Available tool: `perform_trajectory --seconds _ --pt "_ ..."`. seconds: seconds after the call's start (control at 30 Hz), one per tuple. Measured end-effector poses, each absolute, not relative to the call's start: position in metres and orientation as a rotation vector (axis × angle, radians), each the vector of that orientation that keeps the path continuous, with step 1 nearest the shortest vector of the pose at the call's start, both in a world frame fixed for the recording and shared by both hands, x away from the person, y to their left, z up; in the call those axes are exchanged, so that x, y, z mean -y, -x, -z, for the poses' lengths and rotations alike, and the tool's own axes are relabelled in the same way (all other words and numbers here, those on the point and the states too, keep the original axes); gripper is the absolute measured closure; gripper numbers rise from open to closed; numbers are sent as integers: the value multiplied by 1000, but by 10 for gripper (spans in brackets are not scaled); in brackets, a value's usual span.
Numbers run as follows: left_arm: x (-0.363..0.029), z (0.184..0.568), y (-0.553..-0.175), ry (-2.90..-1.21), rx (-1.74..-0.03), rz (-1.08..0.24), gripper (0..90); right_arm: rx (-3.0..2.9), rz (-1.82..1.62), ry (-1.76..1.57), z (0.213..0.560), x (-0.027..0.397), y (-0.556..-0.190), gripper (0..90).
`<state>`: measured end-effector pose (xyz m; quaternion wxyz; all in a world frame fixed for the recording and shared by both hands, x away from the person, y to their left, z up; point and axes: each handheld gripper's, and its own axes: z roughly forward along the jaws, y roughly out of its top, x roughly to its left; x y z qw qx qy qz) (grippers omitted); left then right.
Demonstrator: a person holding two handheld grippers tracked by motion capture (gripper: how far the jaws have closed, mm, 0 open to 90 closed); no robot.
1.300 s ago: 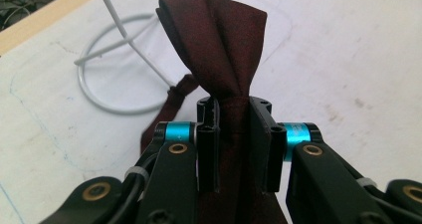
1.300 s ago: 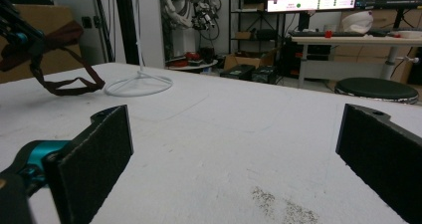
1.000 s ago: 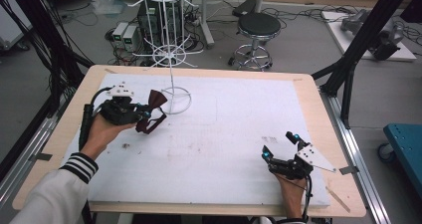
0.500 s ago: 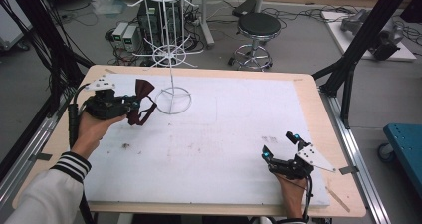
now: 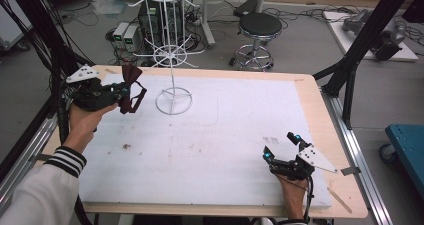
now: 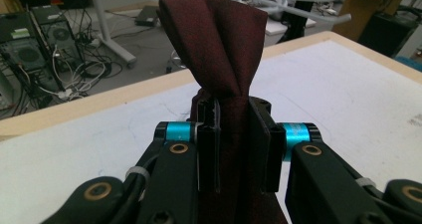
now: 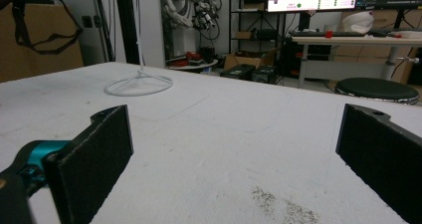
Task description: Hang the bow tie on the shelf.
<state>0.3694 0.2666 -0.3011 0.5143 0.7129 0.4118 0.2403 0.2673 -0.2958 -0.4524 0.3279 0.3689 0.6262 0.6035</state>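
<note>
A dark red bow tie with a thin strap loop hangs from my left gripper, held above the table's far left corner. In the left gripper view the jaws are shut on the bow tie at its pinched middle, its upper wing standing above them. A white wire display rack stands just right of it, its ring base on the white foam. My right gripper rests low at the near right with its jaws wide open and nothing between them; its pads frame bare foam.
The white foam mat covers a wooden table. A black stool, computer boxes and cables stand on the floor behind. Black frame posts rise at both sides. The rack base appears far off in the right gripper view.
My left gripper has lifted and carried the bow tie up and toward the far left edge, beside the rack. The right gripper has stayed still.
</note>
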Motion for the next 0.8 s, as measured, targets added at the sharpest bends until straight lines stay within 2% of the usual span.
perform_trajectory --seconds 0.8 --pt "-252 273 -381 -1663 -993 -644 757 -1641 -1587 -973 452 296 -267 7"
